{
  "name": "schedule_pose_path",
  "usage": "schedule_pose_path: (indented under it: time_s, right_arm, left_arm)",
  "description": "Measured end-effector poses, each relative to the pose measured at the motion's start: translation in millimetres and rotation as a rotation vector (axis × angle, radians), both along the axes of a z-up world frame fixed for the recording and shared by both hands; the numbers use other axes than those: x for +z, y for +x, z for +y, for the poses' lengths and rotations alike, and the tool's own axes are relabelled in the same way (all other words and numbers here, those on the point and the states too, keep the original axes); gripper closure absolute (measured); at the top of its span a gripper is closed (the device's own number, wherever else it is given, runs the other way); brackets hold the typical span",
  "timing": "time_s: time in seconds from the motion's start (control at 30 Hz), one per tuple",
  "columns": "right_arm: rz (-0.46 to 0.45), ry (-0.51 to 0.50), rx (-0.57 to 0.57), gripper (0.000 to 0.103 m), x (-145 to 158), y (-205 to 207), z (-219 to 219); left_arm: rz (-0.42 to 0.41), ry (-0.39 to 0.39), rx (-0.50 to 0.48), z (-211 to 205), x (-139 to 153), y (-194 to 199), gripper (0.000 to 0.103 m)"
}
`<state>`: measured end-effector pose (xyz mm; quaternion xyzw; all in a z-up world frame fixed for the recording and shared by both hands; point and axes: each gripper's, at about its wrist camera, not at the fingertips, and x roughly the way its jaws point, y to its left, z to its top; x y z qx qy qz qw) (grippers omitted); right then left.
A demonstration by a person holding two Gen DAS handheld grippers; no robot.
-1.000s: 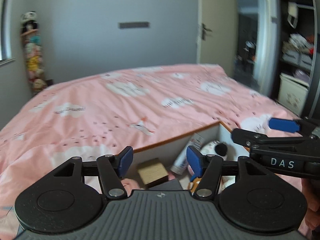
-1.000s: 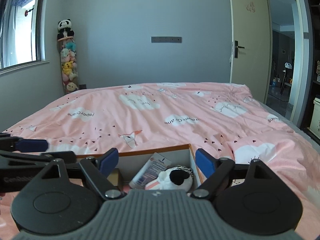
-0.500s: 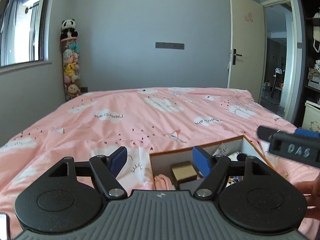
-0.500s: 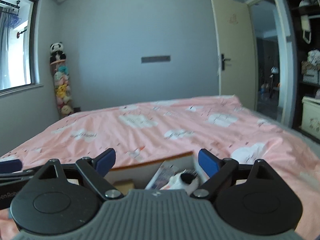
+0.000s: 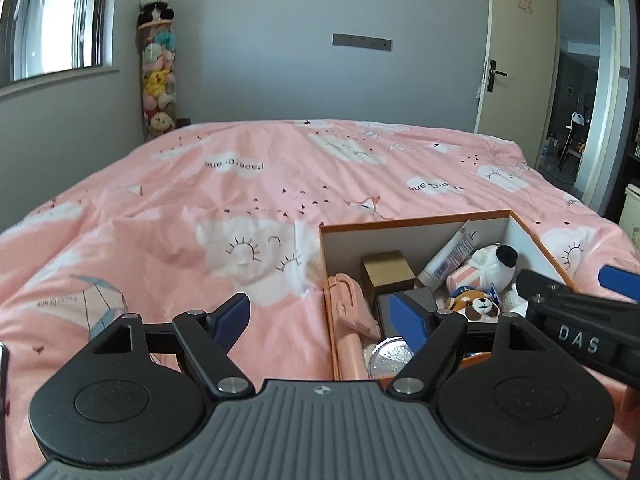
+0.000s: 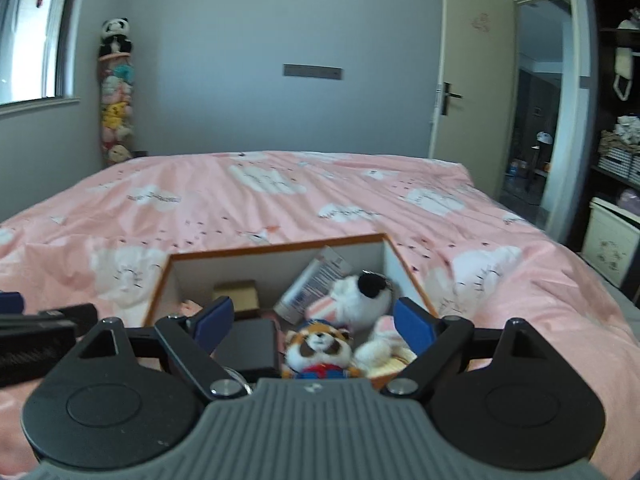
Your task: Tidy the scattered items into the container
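An open box with an orange rim point(image 5: 416, 220) sits on the pink bed. It holds a tan carton point(image 5: 388, 274), a white tube point(image 5: 452, 256), a white plush with a black patch point(image 5: 494, 264), a red panda plush point(image 5: 472, 304), a pink item point(image 5: 352, 304), a dark case point(image 5: 416, 296) and a silver disc point(image 5: 390, 354). My left gripper point(image 5: 322, 316) straddles the box's left wall, its jaws opening and gripping nothing. My right gripper point(image 6: 312, 322) is open above the box point(image 6: 276, 246), near the red panda plush point(image 6: 316, 346), and holds nothing.
The pink duvet point(image 5: 260, 184) spreads wide behind and to the left of the box. A column of plush toys point(image 5: 158, 64) stands in the far left corner. An open door point(image 6: 472, 80) and shelves point(image 6: 616, 152) lie to the right.
My left gripper's jaws have widened, and the box has slid from between them to the right of its view. In both views more of the box's inside shows, including the red panda plush.
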<state>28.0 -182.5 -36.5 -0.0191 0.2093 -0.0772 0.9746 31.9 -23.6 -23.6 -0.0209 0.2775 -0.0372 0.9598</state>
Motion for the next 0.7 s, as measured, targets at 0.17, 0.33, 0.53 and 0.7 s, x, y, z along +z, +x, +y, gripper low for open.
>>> schedule_pose_path:
  time_s: [0.17, 0.33, 0.53, 0.7]
  right_arm:
    - [0.026, 0.029, -0.02, 0.014, -7, -2, -3]
    - [0.033, 0.052, -0.01, 0.014, -9, -6, -3]
    - [0.042, 0.076, -0.021, 0.014, -10, -7, -6]
    - [0.061, 0.088, -0.024, 0.014, -13, -3, -8]
  left_arm:
    - [0.0, -0.007, 0.012, 1, 1, -3, 0.012]
    - [-0.002, -0.002, 0.027, 1, 4, -4, 0.012]
    - [0.001, 0.023, 0.011, -4, 7, -7, 0.012]
    - [-0.003, 0.041, -0.012, -8, 7, -6, 0.012]
